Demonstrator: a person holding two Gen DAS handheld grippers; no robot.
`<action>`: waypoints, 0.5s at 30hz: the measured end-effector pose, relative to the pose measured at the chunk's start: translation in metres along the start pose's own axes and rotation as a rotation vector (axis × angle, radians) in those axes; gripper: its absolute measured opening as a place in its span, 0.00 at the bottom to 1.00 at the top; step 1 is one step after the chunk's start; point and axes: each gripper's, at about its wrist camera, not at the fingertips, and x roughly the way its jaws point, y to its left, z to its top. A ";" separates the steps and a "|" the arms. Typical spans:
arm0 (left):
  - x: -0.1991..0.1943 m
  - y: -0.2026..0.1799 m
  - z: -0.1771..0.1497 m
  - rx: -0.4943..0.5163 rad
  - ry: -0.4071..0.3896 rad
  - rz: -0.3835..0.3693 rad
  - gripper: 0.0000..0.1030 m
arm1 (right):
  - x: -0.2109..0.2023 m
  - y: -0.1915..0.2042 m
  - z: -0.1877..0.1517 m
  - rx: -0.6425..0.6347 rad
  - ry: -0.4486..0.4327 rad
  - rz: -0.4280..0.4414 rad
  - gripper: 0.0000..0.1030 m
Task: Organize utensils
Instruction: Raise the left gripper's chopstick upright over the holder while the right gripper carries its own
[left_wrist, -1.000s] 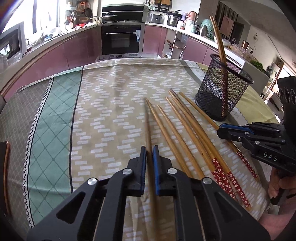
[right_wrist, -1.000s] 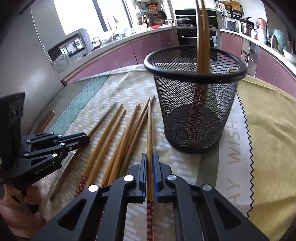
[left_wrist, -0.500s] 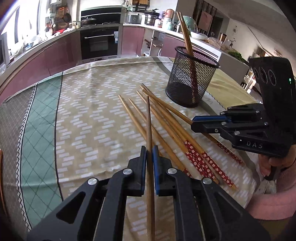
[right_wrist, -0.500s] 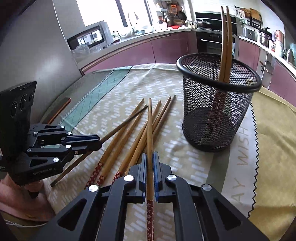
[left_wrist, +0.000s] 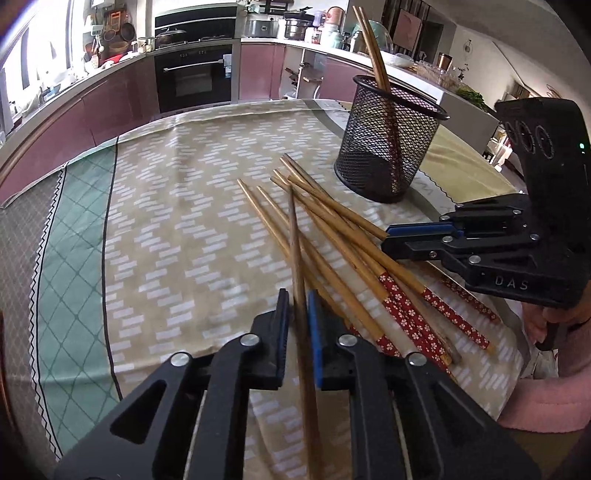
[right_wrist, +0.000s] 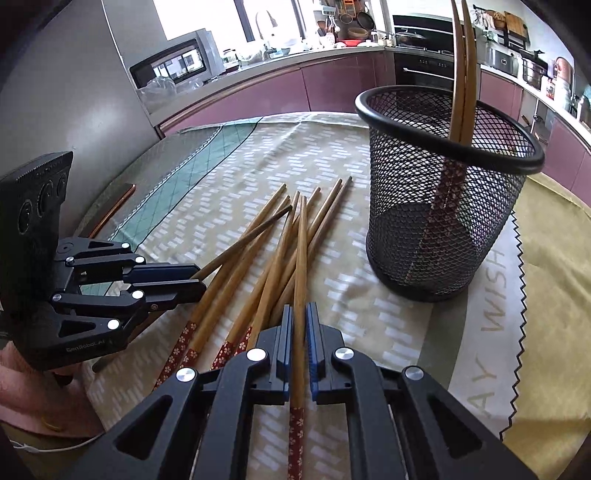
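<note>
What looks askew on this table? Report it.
The loose chopsticks lie crossed in an untidy fan on the tablecloth beside the mesh holder, which holds only two. One darker chopstick cuts diagonally over the rest.

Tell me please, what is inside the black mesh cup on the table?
The mesh cup holds two chopsticks, standing and leaning on its rim, red flowered ends down. The floor around them looks bare, though the mesh blurs it.
</note>
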 end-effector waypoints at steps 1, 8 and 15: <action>0.000 0.000 0.001 -0.007 0.001 0.000 0.08 | -0.001 -0.001 0.001 0.005 -0.008 0.002 0.06; -0.013 0.003 0.006 -0.035 -0.031 -0.034 0.07 | -0.030 -0.004 0.002 0.012 -0.099 0.012 0.06; -0.048 -0.002 0.024 -0.021 -0.129 -0.098 0.07 | -0.064 -0.007 0.005 0.034 -0.206 0.040 0.06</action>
